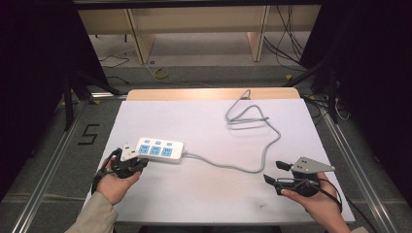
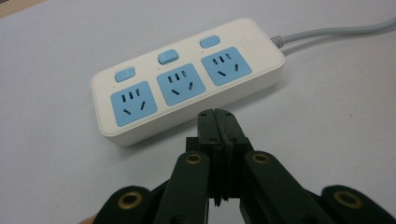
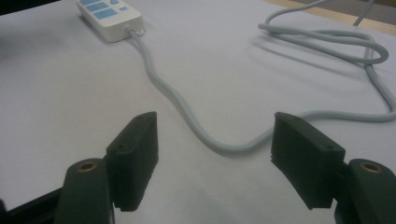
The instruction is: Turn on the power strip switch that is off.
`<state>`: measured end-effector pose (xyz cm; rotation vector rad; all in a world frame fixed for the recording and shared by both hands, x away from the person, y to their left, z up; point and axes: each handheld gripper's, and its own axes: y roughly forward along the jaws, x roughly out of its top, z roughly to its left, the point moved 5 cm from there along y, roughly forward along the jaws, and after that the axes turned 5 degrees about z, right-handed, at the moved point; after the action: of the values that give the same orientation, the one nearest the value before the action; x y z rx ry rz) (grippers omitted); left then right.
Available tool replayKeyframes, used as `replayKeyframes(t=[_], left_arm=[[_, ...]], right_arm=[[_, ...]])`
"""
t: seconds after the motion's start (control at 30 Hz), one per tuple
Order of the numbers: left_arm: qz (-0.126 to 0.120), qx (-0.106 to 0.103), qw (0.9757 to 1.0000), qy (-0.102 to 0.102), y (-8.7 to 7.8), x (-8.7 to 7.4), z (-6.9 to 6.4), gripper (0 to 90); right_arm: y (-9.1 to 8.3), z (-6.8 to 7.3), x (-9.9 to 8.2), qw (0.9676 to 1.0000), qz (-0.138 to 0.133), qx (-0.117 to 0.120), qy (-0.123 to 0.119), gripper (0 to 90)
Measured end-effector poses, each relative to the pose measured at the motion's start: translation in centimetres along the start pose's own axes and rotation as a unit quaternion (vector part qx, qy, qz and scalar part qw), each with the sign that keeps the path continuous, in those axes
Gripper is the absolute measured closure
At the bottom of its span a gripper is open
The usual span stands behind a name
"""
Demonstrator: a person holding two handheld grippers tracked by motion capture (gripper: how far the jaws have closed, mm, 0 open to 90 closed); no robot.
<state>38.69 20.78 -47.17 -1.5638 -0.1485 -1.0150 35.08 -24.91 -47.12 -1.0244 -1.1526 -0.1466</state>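
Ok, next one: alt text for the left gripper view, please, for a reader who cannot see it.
A white power strip with three blue sockets and three blue switches lies on a pale table, its grey cord leaving at the upper right. Just in front of it, the left tongs rise from the bottom edge, black jaws shut together with nothing between them.

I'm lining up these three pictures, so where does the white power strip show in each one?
High view: power strip left of centre, by the left gripper.
Left gripper view: upper middle, beyond the shut jaws.
Right gripper view: top left corner.
Shared landmark: its grey cable.
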Motion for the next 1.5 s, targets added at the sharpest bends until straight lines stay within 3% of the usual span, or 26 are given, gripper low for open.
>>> replayKeyframes(t=[0.53, 1.5], left_arm=[[0.004, 0.007, 0.9997, -0.021, 0.5, 0.9, 0.8, 89.7], [0.016, 0.024, 0.9994, -0.019, 1.6, 2.4, 1.6, 89.7]], right_arm=[[0.0, 0.0, 0.0, 1.0000, 0.000, -0.002, 0.001, 30.8], [0.0, 0.0, 0.0, 1.0000, 0.001, -0.001, -0.002, 30.7]])
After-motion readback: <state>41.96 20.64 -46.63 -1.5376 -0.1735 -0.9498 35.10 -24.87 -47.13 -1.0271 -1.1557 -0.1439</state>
